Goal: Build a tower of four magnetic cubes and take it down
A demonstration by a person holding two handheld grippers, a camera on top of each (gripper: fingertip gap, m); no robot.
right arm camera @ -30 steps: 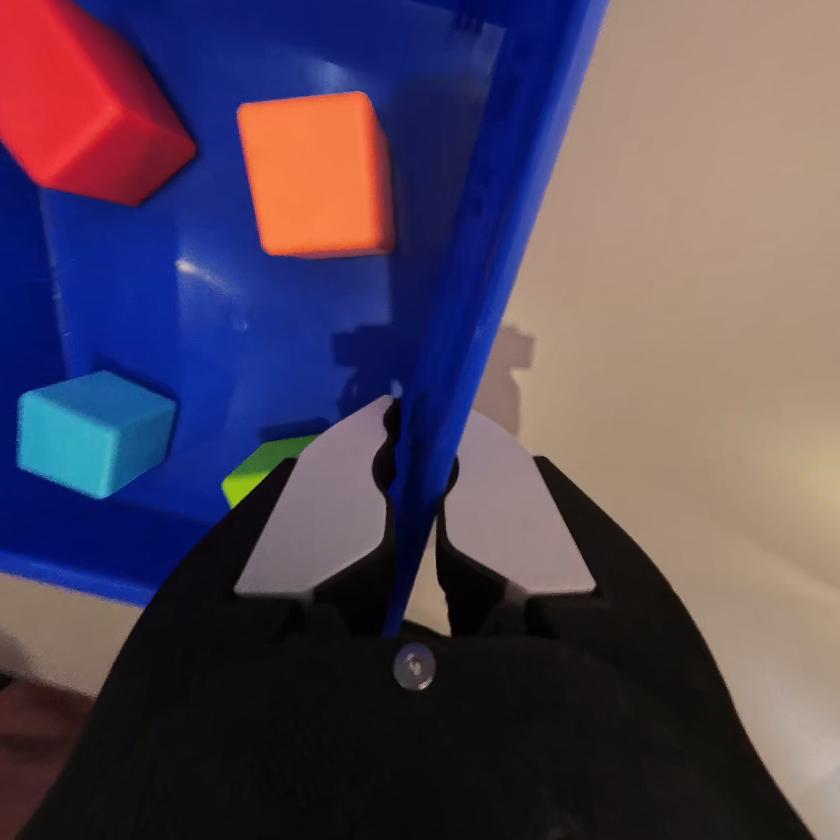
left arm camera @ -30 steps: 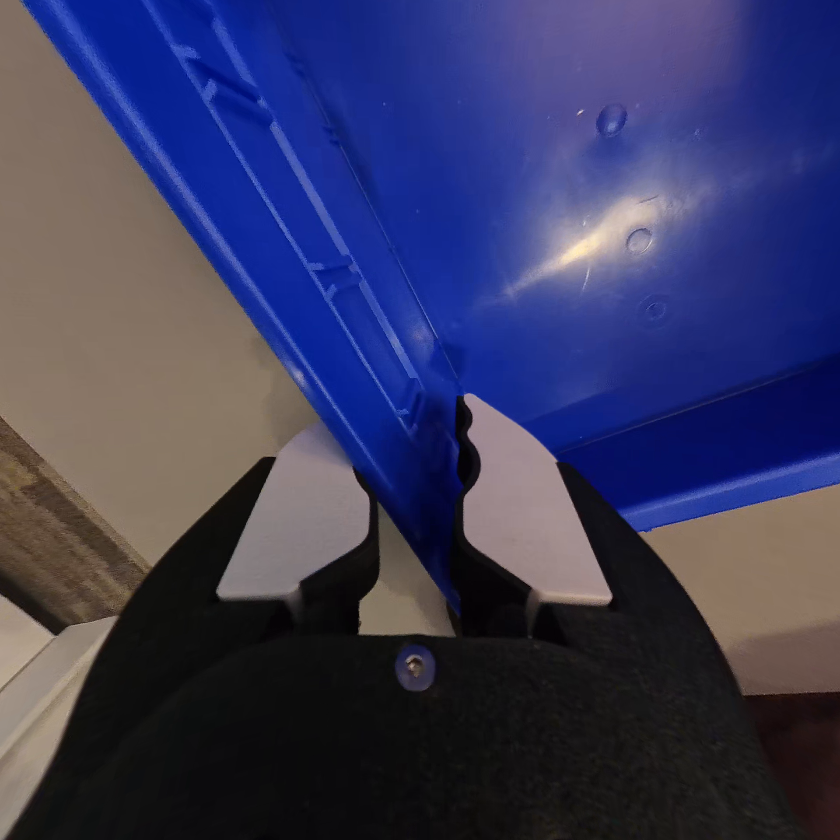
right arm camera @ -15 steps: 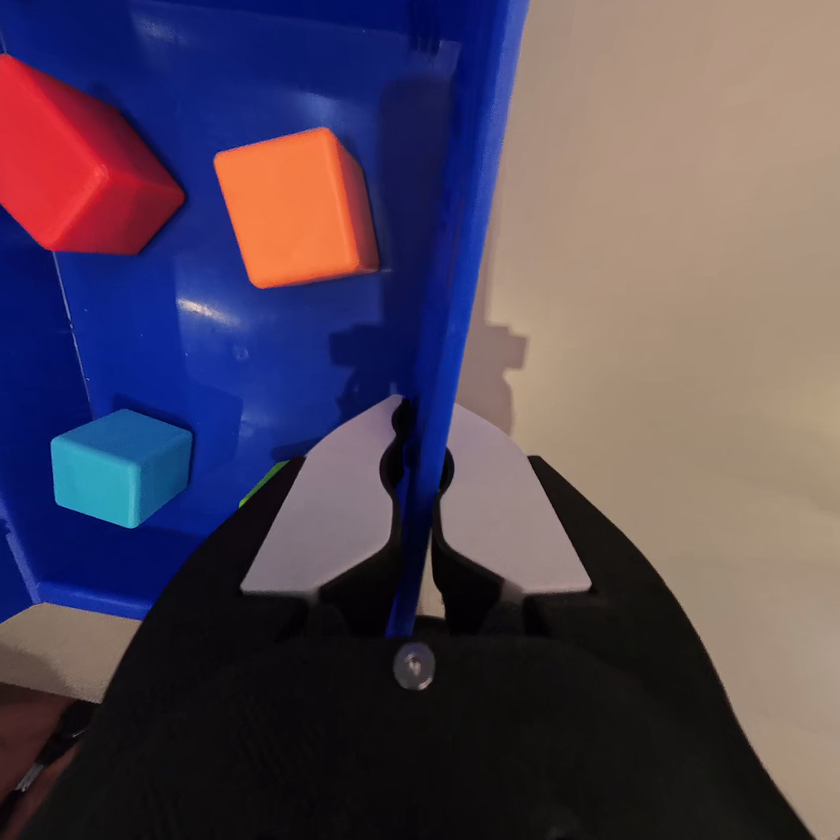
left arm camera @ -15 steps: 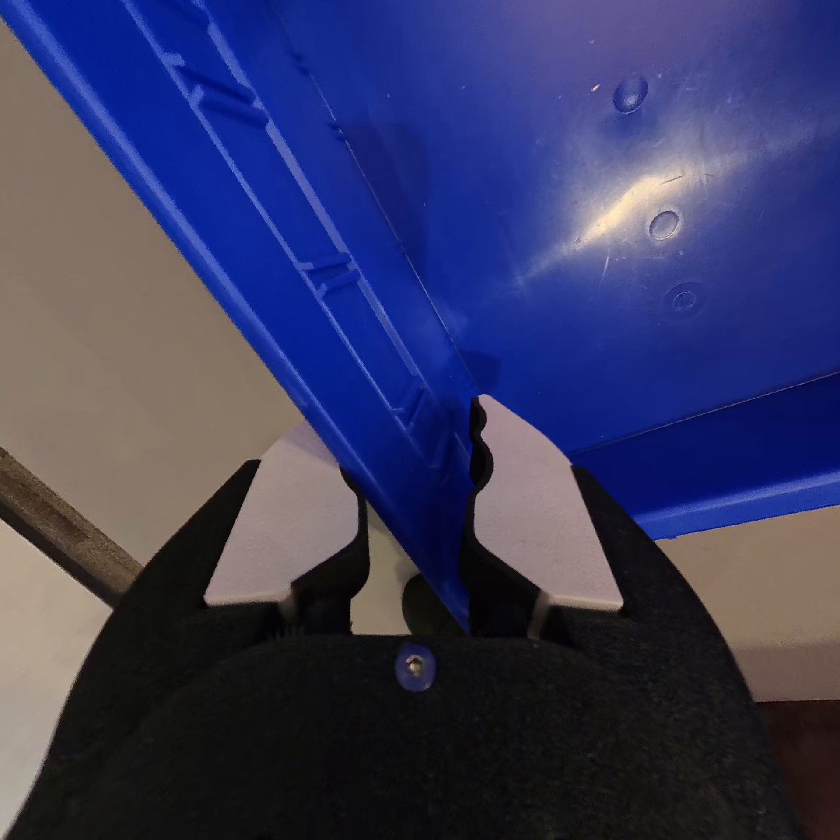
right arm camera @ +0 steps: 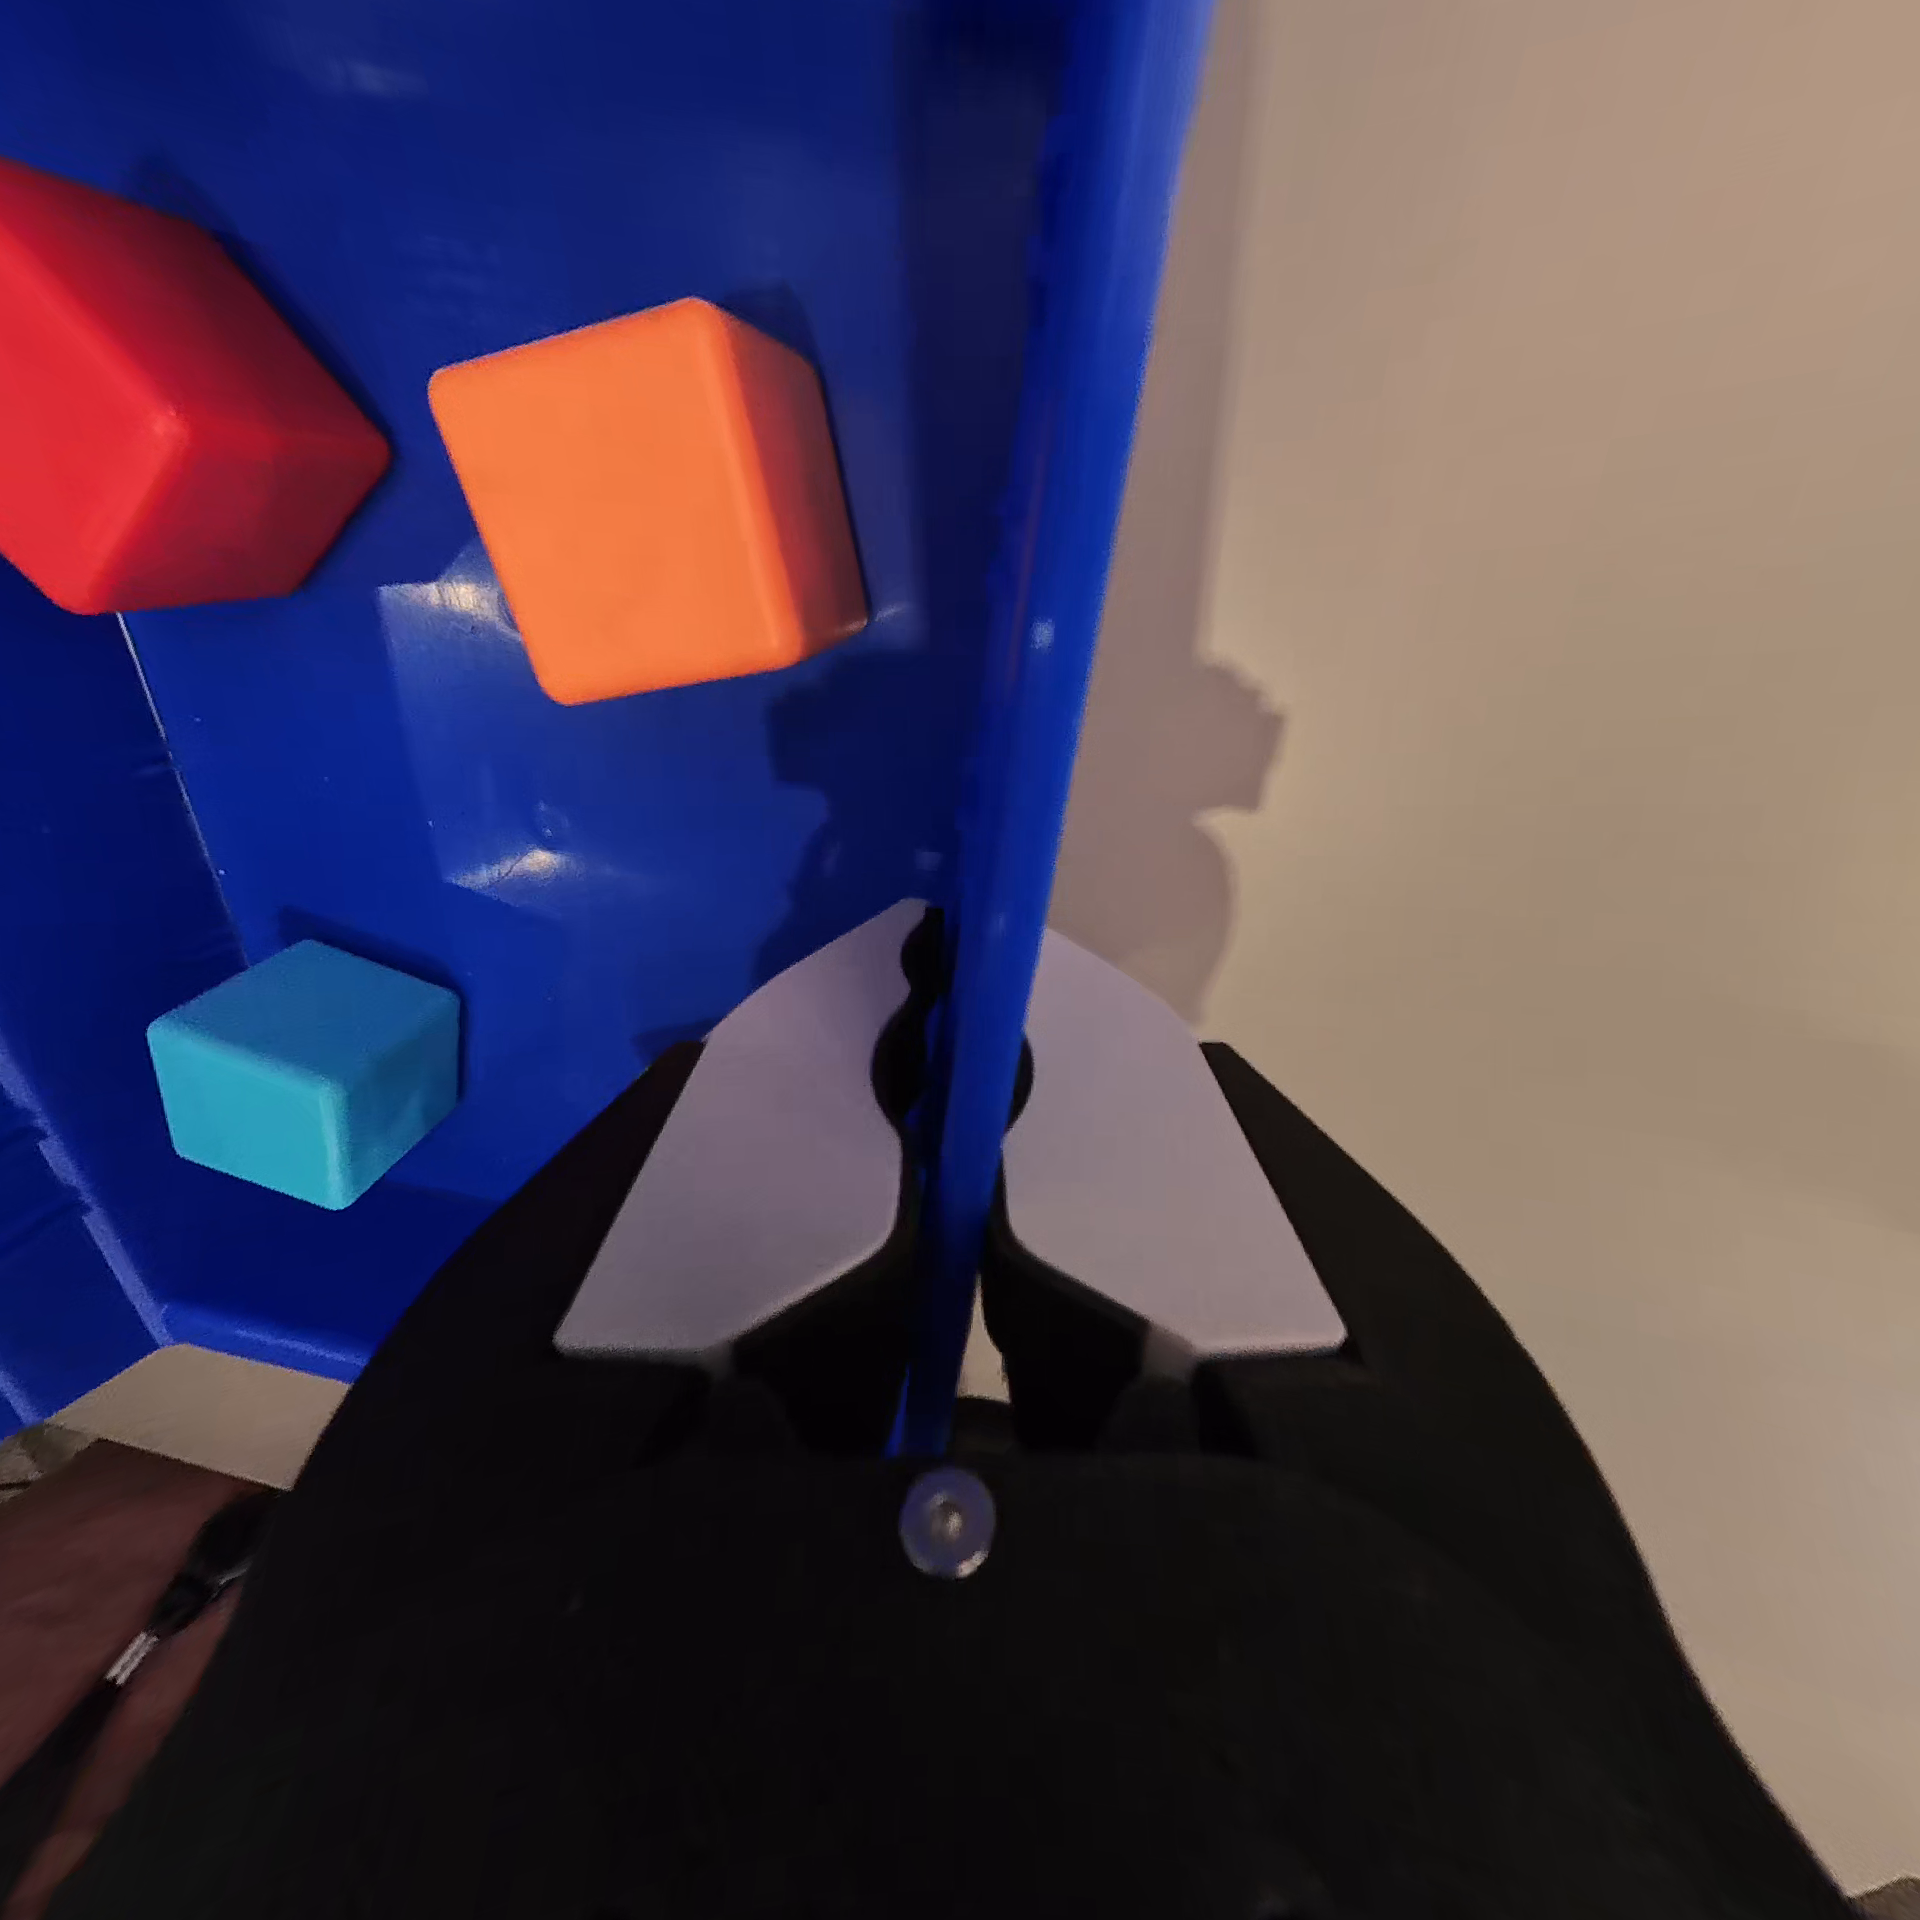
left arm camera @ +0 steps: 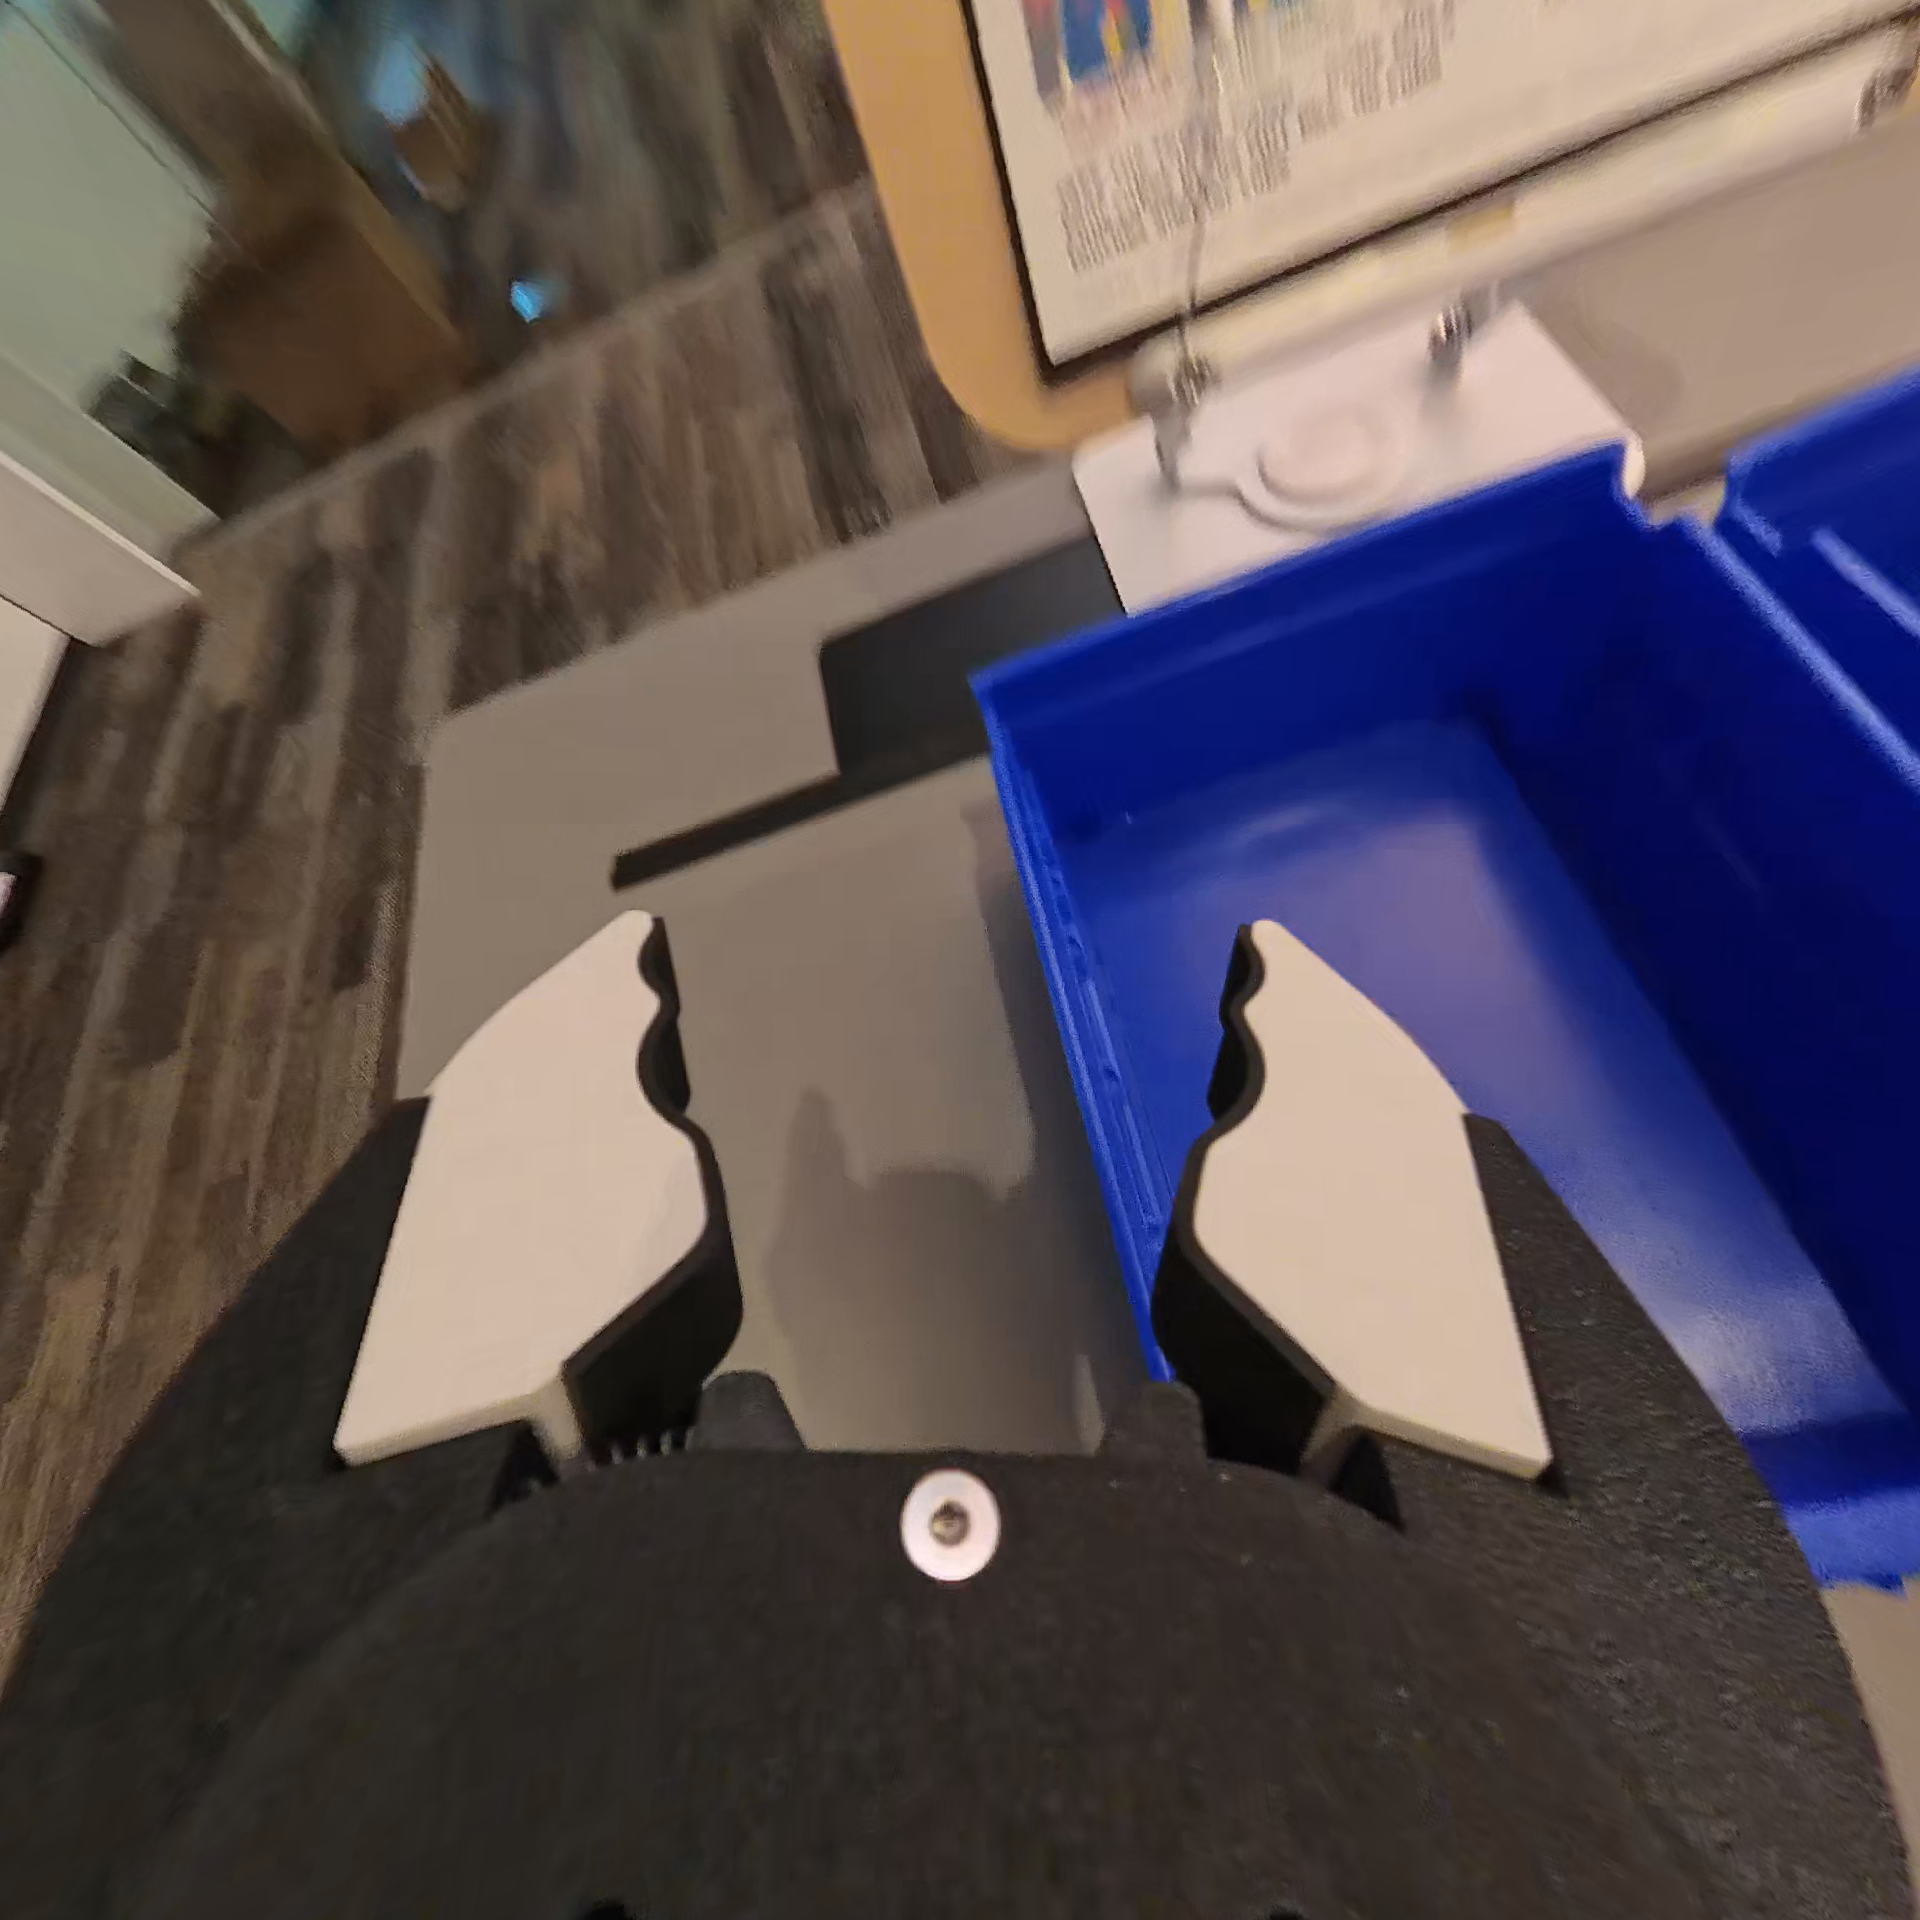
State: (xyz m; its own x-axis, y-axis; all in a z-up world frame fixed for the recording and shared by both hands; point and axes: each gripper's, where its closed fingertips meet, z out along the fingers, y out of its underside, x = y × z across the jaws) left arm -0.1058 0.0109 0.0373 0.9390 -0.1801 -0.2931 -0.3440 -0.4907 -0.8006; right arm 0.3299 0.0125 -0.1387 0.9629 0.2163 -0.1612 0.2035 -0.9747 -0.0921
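Cubes [right arm camera: 644,499] sat loose left of the right gripper [right arm camera: 971,935], clamped on the bin [right arm camera: 1049,520] wall; left gripper [left arm camera: 951,935] gaped empty, no stacking yet, so next grab one.

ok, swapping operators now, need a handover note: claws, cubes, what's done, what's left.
Left claw: open, empty, beside the left wall of the blue bin; that view is motion-blurred.
Right claw: shut on the bin's right wall.
Cubes: red cube, orange cube and cyan cube lie loose and apart on the bin floor. A fourth cube is not visible; the right claw may hide it.
Done: nothing stacked.
Left: release the wall, find the fourth cube, build the four-cube tower, then take it down.
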